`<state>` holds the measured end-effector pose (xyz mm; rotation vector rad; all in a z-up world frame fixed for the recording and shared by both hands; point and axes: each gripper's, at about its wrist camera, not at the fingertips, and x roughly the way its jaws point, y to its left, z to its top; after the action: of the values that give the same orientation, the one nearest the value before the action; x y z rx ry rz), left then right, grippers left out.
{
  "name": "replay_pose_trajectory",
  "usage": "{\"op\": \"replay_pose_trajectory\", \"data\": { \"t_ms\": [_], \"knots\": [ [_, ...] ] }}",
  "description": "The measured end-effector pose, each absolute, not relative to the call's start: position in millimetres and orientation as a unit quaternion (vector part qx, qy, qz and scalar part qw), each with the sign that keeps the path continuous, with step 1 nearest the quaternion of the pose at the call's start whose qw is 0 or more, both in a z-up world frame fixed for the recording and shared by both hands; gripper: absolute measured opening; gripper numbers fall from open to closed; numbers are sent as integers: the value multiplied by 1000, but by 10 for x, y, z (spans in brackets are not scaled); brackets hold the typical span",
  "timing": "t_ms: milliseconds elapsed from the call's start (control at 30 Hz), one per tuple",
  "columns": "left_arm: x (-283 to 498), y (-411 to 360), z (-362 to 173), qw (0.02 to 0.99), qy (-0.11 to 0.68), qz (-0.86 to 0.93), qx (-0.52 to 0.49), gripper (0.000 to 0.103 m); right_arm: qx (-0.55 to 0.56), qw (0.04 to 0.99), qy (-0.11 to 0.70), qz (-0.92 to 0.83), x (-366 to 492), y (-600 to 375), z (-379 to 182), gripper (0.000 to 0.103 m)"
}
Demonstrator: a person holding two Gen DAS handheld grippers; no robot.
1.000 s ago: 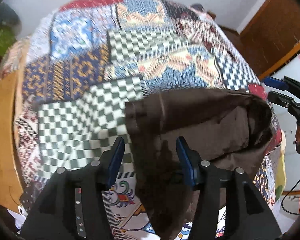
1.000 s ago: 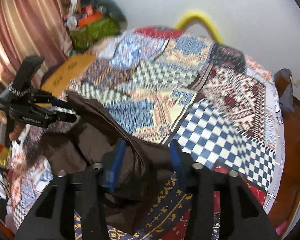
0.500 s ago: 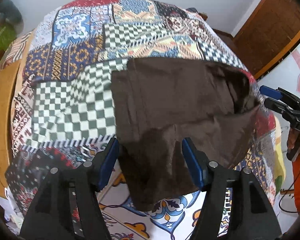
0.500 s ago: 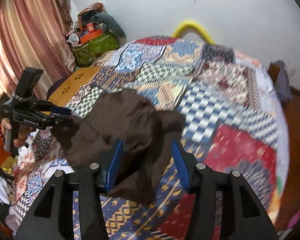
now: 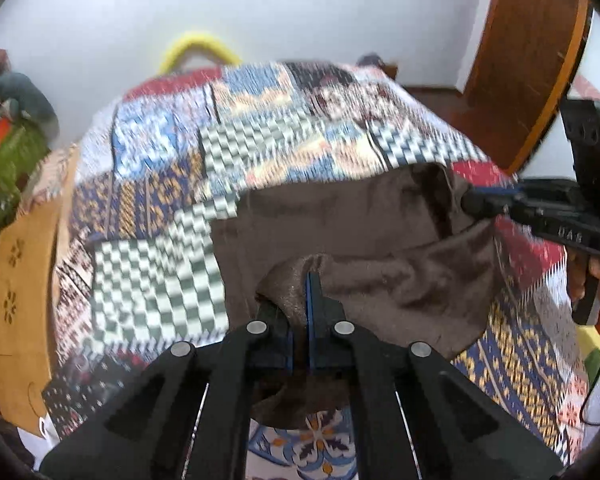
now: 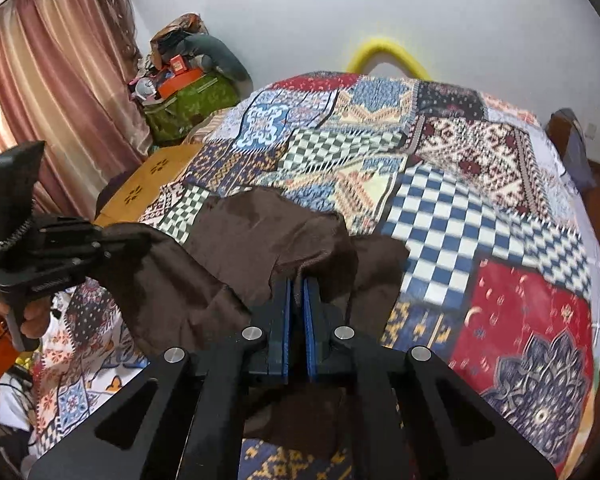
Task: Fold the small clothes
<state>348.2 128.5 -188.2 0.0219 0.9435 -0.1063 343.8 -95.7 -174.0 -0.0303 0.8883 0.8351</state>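
Note:
A dark brown garment [image 5: 340, 220] hangs between my two grippers above the patchwork bedspread [image 5: 160, 280]. My left gripper [image 5: 306, 280] is shut on one edge of the garment, cloth bunched over its blue pads. My right gripper [image 6: 296, 284] is shut on the other edge of the brown garment [image 6: 240, 240]. Each gripper shows in the other's view: the right one [image 5: 476, 202] at the cloth's right corner, the left one [image 6: 116, 240] at the cloth's left corner. The cloth sags between them and its lower part hangs below the fingers.
The patchwork bedspread [image 6: 460, 208] covers a bed. A wooden board [image 5: 16, 280] lies at the bed's left side. A green bag with clutter [image 6: 184, 100] and a pink curtain [image 6: 60, 80] stand at the left. A wooden door [image 5: 532, 60] is at the right.
Both grippers went from open around the brown cloth to shut on it. The garment has been lifted off the bedspread and now hangs between them.

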Motion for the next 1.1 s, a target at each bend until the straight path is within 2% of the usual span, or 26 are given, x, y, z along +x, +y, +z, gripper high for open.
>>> {"op": "replay_pose_trajectory", "data": {
  "t_ms": [133,200,267,333,400,433,667,733,800,833,867,1067,1100],
  "knots": [
    [3685,1443,-1941,893,449,-24,-18,4,-24,830,411,377,3510,-992,-1696,5],
    [3835,1534,-2123,881,471,-6,-38,4,-30,827,428,362,3584,-1010,-1735,6],
    [3952,1606,-2350,867,496,19,-46,4,-18,830,433,351,3619,-1091,-1758,14],
    [4005,1644,-2514,858,511,25,-52,4,-10,837,426,344,3594,-1180,-1749,33],
    [4000,1664,-2618,857,511,25,-57,5,-12,841,415,347,3514,-1225,-1724,48],
    [3980,1649,-2621,860,507,24,-56,4,-15,841,409,354,3466,-1224,-1716,51],
    [3890,1559,-2610,863,504,29,-14,6,-76,841,407,348,3456,-927,-1961,51],
    [3866,1563,-2636,863,504,35,-7,8,-60,850,412,322,3572,-946,-2073,44],
    [3857,1591,-2659,862,505,43,-5,11,-36,850,430,303,3688,-1019,-2196,42],
    [3855,1604,-2659,863,504,45,-6,14,-26,849,439,293,3731,-1072,-2265,32],
    [3855,1621,-2654,863,504,47,-7,14,-24,851,437,289,3732,-1112,-2285,29],
    [3796,1796,-2388,873,483,25,-58,15,-37,858,407,311,3527,-1233,-1992,32],
    [3794,1819,-2341,875,479,25,-63,18,-47,860,396,317,3483,-1209,-1922,32]
  ]
}}
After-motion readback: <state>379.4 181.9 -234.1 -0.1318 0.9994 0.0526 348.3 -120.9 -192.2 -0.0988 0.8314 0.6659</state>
